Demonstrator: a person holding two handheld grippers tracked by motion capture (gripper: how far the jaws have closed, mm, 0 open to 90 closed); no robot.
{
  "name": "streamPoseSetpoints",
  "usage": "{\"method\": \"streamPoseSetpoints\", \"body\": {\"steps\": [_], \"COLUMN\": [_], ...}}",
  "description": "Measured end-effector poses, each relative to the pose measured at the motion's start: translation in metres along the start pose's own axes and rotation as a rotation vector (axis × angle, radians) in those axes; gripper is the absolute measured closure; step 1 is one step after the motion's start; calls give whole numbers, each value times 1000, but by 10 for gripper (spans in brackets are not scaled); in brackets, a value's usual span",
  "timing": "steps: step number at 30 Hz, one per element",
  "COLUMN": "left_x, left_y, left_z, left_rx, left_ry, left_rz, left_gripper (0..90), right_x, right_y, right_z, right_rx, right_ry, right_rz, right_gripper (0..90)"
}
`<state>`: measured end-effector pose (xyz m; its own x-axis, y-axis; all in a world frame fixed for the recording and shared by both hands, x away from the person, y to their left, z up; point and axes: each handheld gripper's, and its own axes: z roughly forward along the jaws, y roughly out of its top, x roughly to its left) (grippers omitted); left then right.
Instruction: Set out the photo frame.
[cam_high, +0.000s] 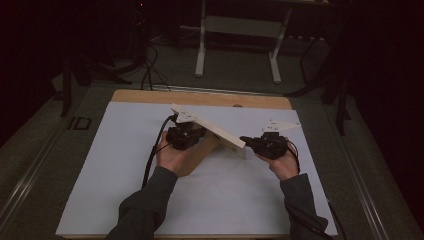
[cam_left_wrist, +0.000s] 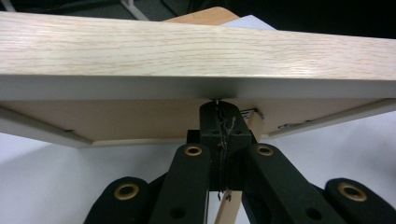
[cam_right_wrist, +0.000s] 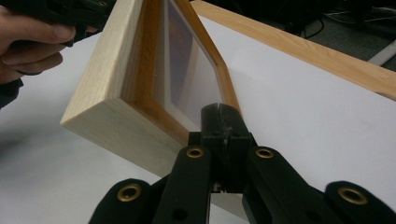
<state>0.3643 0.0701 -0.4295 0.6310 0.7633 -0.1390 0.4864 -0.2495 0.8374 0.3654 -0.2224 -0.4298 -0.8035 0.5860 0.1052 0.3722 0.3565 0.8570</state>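
Note:
A light wooden picture frame (cam_high: 220, 134) stands tilted on the white mat, one end raised to the left. My left gripper (cam_high: 199, 133) sits under its raised end. In the left gripper view the jaws are shut, with the tips (cam_left_wrist: 218, 106) up against the frame's back edge (cam_left_wrist: 187, 51); a wooden stand leg (cam_left_wrist: 255, 127) runs behind them. My right gripper (cam_high: 244, 140) meets the frame's low right end. Its jaws are shut, and their tips (cam_right_wrist: 219, 111) rest at the inner rim of the frame (cam_right_wrist: 93, 112) beside the glass (cam_right_wrist: 187, 60).
The white mat (cam_high: 150, 190) covers most of the wooden table (cam_high: 200, 97). Behind the table, on the dark floor, stand a desk's white legs (cam_high: 200, 50) and loose cables (cam_high: 150, 75). The other hand (cam_right_wrist: 28, 42) shows at top left in the right gripper view.

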Motion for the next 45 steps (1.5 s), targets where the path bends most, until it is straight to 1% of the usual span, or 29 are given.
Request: {"method": "streamPoseSetpoints", "body": {"steps": [5,10,11,22,31,38,45], "left_x": [-6,-11,-13,-20,-23,-24,-24], "left_y": [1,1,1,1,0,0,0], "left_z": [0,2,3,5,10,11,12], "left_rx": [-1,2,5,12,29,32,30], "left_ry": [-17,-25,-26,-36,-36,-32,-24], "left_rz": [13,22,29,44,56,63,62], "left_gripper": [900,900,900,900,900,900,900], "right_x": [0,1,2,5,6,7,8], "right_y": [0,0,0,0,1,1,1], "right_z": [0,0,0,-1,-1,0,2], "right_rx": [0,-2,-2,-9,-10,-12,-16], "right_ry": [0,-2,-4,0,3,7,26], "right_rz": [-2,-5,-7,-13,-16,-16,-17], "right_gripper": [900,900,900,900,900,900,900]}}
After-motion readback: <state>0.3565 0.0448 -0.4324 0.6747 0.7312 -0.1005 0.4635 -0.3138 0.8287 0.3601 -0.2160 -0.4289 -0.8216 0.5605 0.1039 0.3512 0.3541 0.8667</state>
